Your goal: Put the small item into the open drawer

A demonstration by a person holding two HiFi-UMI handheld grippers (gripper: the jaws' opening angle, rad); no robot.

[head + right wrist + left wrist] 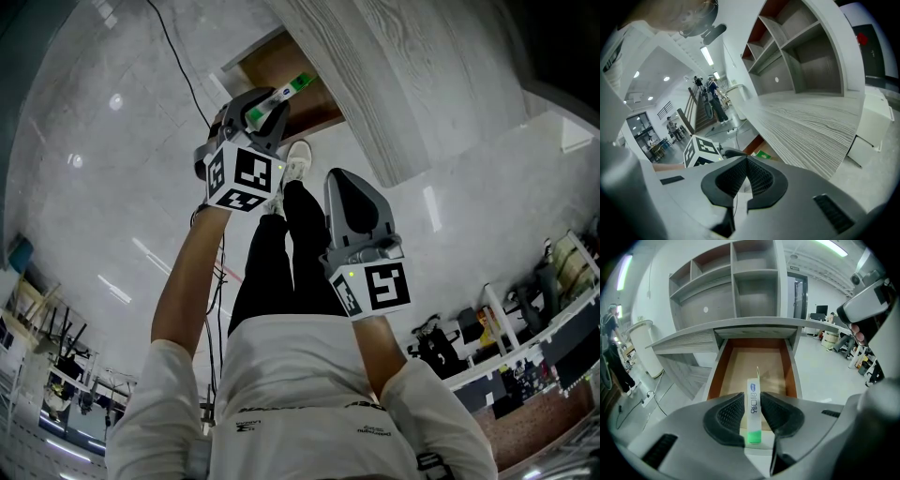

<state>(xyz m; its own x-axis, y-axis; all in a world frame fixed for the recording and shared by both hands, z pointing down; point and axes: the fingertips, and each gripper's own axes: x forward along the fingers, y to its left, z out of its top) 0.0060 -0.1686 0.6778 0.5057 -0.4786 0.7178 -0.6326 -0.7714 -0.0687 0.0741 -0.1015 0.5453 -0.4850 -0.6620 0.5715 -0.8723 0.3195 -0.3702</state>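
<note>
The left gripper (pixel 752 401) had its jaws just apart around the small box (pixel 753 420), over the open drawer (pixel 718 371) at 12 o'clock. The right gripper (pixel 746 164) sat closed, empty. Holding still seemed wisest for a clean drop inside.

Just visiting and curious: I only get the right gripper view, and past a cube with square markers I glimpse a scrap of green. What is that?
Observer: Part of a narrow white-and-green box, standing between the left gripper's fingers.
Operator: Where is it headed?
Observer: An open drawer with brown sides lies straight ahead of the box, under the desktop.
Operator: And my gripper?
Observer: In the head view, the right gripper hovers beside the person's legs, short of the drawer.
</note>
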